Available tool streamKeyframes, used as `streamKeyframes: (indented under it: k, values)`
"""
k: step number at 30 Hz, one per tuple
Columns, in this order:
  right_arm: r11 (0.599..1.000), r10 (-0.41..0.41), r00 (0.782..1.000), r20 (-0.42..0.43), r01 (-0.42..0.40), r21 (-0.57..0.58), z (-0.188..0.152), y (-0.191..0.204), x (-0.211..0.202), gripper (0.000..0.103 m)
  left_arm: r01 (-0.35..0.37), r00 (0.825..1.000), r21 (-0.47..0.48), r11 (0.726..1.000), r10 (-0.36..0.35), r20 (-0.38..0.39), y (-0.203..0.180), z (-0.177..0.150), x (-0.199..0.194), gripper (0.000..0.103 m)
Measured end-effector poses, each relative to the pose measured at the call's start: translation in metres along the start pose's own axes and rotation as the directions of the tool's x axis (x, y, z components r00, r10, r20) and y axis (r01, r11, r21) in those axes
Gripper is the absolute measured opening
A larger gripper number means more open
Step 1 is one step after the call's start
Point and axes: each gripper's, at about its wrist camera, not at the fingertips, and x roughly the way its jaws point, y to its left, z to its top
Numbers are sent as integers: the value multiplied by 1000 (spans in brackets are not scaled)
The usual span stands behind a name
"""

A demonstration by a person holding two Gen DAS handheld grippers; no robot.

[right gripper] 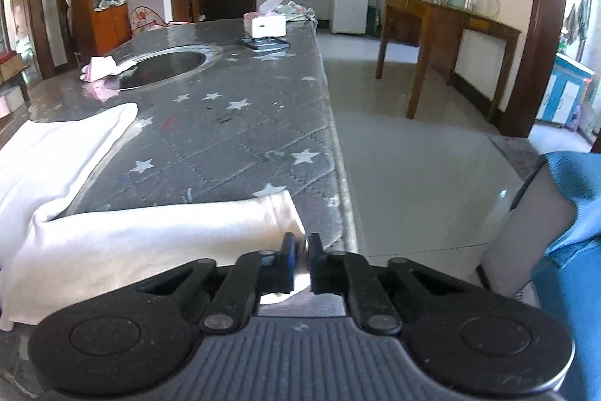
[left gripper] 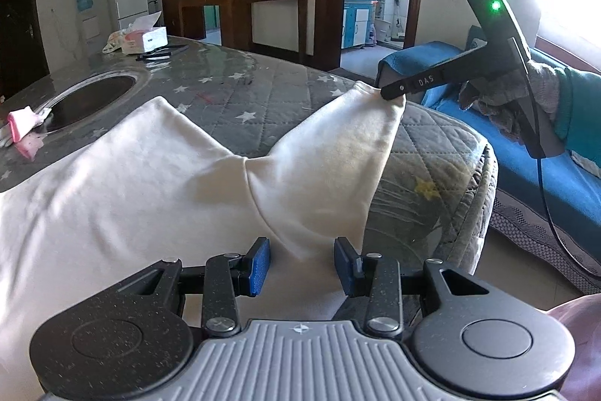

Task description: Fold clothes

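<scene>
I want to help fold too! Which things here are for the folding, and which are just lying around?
For the folding:
- white garment
- right gripper, jaws shut on its sleeve cuff
- left gripper, jaws apart over the cloth

Just lying around:
- tissue box
- pink cloth
- blue sofa

The left claw [left gripper: 302, 264] points forward and downward, its two blue-padded fingers [left gripper: 259, 265] standing apart with white cloth lying between them; neither pad visibly presses on it. Well ahead and to the right of this claw, the right claw [left gripper: 392, 93] comes in from the right side, its black fingers drawn together at the tip on a corner of the white garment [left gripper: 349, 138], lifting that corner into a peak. Behind it, a gloved hand [left gripper: 541, 93] grips the black handle, a teal sleeve [left gripper: 578, 108] following. In the right wrist view, the right claw [right gripper: 302, 247] pinches the cuff between nearly closed pads.
</scene>
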Motion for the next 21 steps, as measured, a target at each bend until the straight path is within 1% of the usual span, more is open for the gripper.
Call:
streamKeyframes:
  k: [2, 5, 8, 12, 14, 15, 16, 19, 21]
  values:
    - [1000, -24, 1000, 11, 24, -2, 0, -3, -4, 3, 11, 1000, -4, 1000, -11, 3, 0, 1, 2, 41]
    - [1000, -20, 1000, 1, 20, -3, 0, -5, -6, 3, 25, 1000, -10, 1000, -25, 10, 0, 1, 5, 42]
    - [998, -46, 999, -7, 46, -31, 0, -3, -5, 3, 30, 999, -5, 1000, -30, 14, 0, 1, 6, 43]
    - [997, -77, 997, -26, 76, -26, 2, -6, -2, 3, 57, 998, -7, 998, -57, 18, -2, 4, 12, 43]
    - [995, -96, 995, -37, 95, -39, 4, -4, 0, 4, 67, 998, 2, 998, -67, 21, -3, 5, 14, 45]
    - [993, -106, 993, -42, 104, -47, 5, -3, 1, 6, 70, 997, 7, 997, -70, 21, -3, 5, 14, 49]
    - [993, -110, 993, -41, 108, -53, 6, -2, 1, 11, 75, 997, 6, 997, -75, 20, -3, 5, 14, 49]
    - [992, -93, 996, -9, 92, -86, 17, 5, -4, 21, 79, 997, -18, 997, -79, 18, 5, 6, 10, 50]
    - [992, -64, 998, 11, 64, -112, 27, 14, -8, 22, 67, 997, -32, 997, -67, 26, 12, 7, 4, 50]
